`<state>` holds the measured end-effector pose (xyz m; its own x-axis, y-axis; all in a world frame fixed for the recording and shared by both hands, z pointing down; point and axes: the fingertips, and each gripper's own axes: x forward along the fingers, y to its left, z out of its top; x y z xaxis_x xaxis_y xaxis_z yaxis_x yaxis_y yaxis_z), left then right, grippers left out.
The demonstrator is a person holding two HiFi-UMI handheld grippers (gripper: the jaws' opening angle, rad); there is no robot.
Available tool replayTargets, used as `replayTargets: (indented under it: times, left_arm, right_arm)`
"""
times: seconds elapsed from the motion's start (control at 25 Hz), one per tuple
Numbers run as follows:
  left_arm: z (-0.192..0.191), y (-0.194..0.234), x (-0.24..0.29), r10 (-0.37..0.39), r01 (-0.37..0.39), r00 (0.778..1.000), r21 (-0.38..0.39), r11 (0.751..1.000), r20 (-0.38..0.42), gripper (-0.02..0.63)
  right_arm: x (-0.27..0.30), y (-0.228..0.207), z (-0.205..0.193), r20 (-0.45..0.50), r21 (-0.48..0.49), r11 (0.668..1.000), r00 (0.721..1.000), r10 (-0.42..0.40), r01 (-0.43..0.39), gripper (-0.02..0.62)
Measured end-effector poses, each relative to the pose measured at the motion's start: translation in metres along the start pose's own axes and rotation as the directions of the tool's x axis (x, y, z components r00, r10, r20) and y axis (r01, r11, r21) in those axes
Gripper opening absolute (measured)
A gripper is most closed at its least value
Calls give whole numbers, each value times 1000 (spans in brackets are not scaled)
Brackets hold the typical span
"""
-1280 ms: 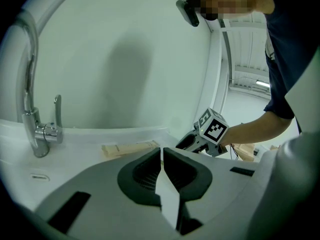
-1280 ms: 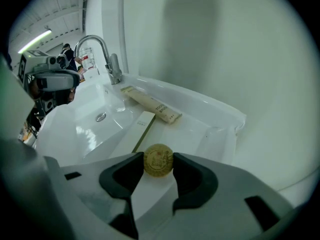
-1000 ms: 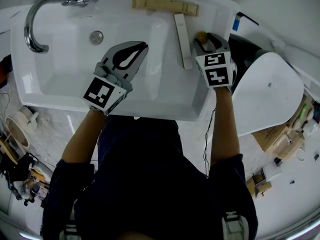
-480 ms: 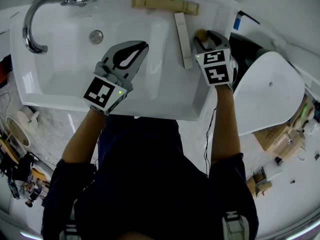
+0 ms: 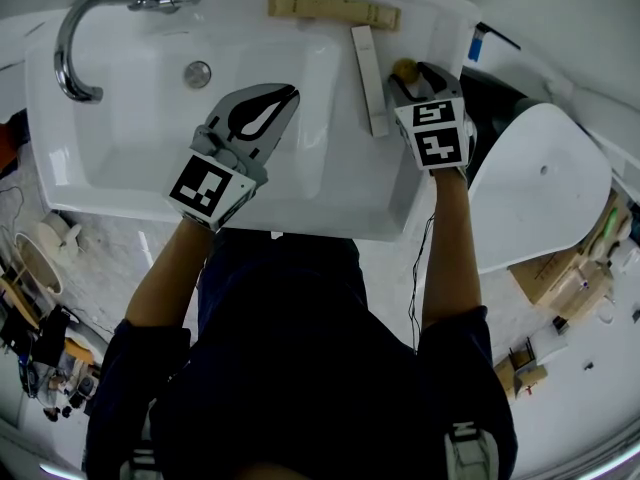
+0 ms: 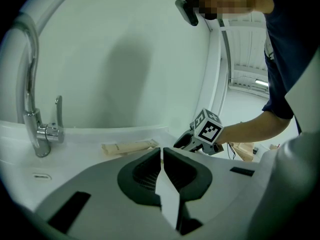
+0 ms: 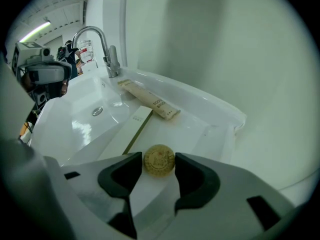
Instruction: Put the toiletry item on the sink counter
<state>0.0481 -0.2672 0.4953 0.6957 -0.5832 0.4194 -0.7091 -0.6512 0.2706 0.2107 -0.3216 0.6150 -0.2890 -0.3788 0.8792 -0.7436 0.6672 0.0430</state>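
Item: small round gold-wrapped disc [image 7: 159, 160], probably soap. It lay flat on the sink table [image 7: 200, 126], right of the basin. Judged light, rigid, slick-wrapped; best taken by opposite edges. Right tool [image 7: 159, 157]: jaws opening, disc between them. Left tool [image 6: 161, 151]: jaws together, empty.

Right gripper [image 5: 408, 74] jaws opening, yellow disc [image 5: 403, 68] between, on sink counter [image 5: 440, 28].

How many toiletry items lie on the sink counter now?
3. A tan packet along the back rim of the sink counter, a long white box on its right ledge, and a round yellow disc just right of that box. Others may be hidden.
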Motion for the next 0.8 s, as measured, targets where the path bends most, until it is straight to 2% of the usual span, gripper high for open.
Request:
replayTargets:
  times: [0.52, 0.8]
  left_arm:
    - [8, -10, -22, -15, 14, 1000, 32, 999, 23, 38]
    - [17, -20, -38, -26, 23, 999, 63, 998, 42, 38]
  right_arm:
    - [-34, -1, 11, 75, 44, 995, 993, -90, 87, 218]
    - [-60, 9, 11, 151, 113, 988, 981, -118, 102, 213]
